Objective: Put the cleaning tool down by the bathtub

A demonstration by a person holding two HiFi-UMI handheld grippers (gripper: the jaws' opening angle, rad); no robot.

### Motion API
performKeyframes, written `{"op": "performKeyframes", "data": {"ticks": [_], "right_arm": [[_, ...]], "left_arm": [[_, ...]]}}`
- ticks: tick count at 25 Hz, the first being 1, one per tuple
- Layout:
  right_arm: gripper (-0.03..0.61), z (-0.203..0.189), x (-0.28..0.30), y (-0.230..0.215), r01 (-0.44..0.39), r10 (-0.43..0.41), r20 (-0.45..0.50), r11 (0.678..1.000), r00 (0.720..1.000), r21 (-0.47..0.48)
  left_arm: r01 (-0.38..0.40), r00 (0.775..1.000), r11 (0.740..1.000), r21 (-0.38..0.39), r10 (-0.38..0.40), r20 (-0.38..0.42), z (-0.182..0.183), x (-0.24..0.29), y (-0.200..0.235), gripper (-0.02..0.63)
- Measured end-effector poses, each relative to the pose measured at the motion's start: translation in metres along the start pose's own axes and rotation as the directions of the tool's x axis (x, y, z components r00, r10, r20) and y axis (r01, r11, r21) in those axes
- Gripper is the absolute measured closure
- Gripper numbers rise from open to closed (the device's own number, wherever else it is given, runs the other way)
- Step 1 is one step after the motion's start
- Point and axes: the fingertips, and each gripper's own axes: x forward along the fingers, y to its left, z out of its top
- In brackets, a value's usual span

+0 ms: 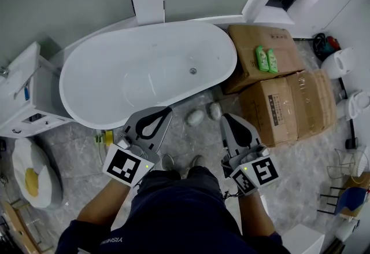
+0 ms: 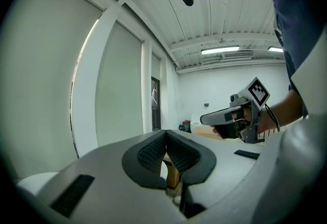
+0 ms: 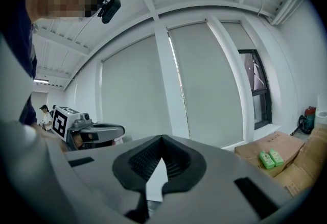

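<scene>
In the head view a white oval bathtub (image 1: pixel 147 67) lies in front of me. My left gripper (image 1: pixel 167 110) hovers just off the tub's near rim with its jaws together and nothing between them. To its right, my right gripper (image 1: pixel 226 117) hangs over the floor, also shut and empty. A small yellow object (image 1: pixel 107 138) lies on the floor against the tub, left of the left gripper; I cannot tell what it is. In the left gripper view the pads (image 2: pixel 153 154) meet at the tip, and the right gripper (image 2: pixel 202 119) shows beyond. The right gripper view shows its own pads (image 3: pixel 176 159) closed.
Cardboard boxes (image 1: pixel 283 96) stand right of the tub, with two green bottles (image 1: pixel 266 59) on the far one. Two pale rounded objects (image 1: pixel 203 114) lie on the floor between tub and boxes. A white cabinet (image 1: pixel 23 94) and an egg-patterned cushion (image 1: pixel 29 175) are at the left.
</scene>
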Motion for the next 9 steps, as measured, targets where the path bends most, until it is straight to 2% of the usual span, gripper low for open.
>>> {"op": "performKeyframes", "data": {"ticks": [9], "right_arm": [[0.577, -0.0001, 0.0022, 0.0019, -0.012, 0.012, -0.005, 1.000, 1.000, -0.005]], "left_arm": [[0.001, 1.000, 1.000, 0.006, -0.001, -0.002, 0.0005, 0.0003, 0.0005, 0.584]]}}
